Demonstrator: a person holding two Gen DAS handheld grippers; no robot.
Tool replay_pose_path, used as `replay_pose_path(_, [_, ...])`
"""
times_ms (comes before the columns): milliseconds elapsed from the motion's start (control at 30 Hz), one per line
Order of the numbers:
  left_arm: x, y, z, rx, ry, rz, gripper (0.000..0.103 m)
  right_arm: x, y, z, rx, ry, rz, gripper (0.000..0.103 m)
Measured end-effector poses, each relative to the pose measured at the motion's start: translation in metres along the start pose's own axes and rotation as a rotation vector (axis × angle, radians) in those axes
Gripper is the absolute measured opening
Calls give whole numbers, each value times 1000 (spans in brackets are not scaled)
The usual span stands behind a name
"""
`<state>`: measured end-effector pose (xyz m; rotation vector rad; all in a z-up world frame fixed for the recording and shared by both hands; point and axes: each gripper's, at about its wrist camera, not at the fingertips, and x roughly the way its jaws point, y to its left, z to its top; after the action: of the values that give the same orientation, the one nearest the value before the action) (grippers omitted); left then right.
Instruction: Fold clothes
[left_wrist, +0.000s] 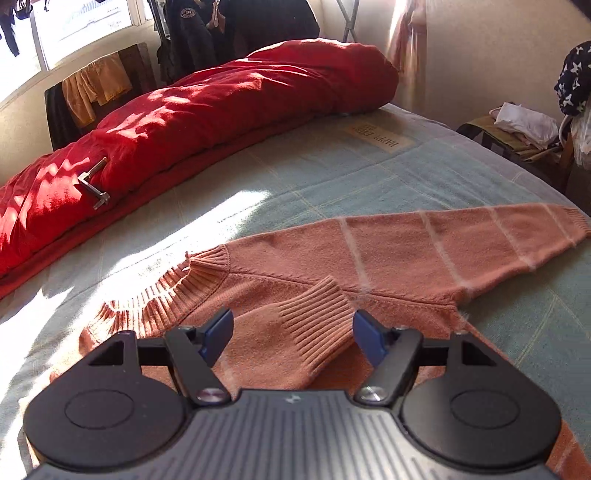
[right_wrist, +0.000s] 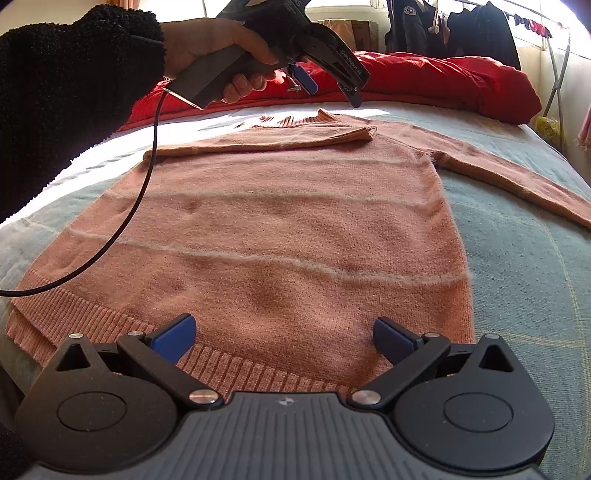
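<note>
A salmon-pink knitted sweater (right_wrist: 258, 229) with thin pale stripes lies flat on the bed. One sleeve is folded across the chest, its ribbed cuff (left_wrist: 314, 328) lying between the blue pads of my left gripper (left_wrist: 291, 332), which is open just above it. The other sleeve (left_wrist: 461, 247) stretches out to the right. In the right wrist view the left gripper (right_wrist: 332, 88) hovers over the collar (right_wrist: 295, 120), held by a hand in a black fleece sleeve. My right gripper (right_wrist: 284, 334) stands open over the ribbed hem (right_wrist: 236, 365), holding nothing.
A rolled red duvet (left_wrist: 221, 107) lies along the bed's far side, with a small metal piece (left_wrist: 94, 182) on it. The bed cover (left_wrist: 332, 166) is pale blue. A stool with folded cloth (left_wrist: 524, 125) stands right. A black cable (right_wrist: 122, 221) hangs over the sweater.
</note>
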<state>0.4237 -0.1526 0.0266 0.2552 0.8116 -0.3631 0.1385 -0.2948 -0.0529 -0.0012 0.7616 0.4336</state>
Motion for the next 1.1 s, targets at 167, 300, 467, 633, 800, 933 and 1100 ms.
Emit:
replay_pose_path(167, [-54, 77, -25, -199, -6, -60, 78, 1, 2, 11, 42, -7, 16, 103])
replay_pose_path(300, [-90, 136, -57, -314, -37, -49, 81, 3, 4, 20, 77, -11, 30, 103])
replay_pose_path(467, [-110, 198, -121, -502, -91, -149, 83, 13, 22, 32, 104, 6, 55, 103])
replay_pose_path(633, [-91, 230, -195, -669, -146, -298, 85, 23, 42, 44, 83, 30, 30, 103])
replay_pose_path(800, [-55, 239, -234, -731, -214, -306, 85, 35, 53, 57, 76, 52, -6, 103])
replay_pose_path(933, [-46, 243, -243, -710, -302, -291, 85, 39, 55, 73, 90, 31, -29, 103])
replay_pose_path(1100, [-47, 236, -248, -601, -318, -272, 86, 55, 47, 106, 145, 28, 32, 103])
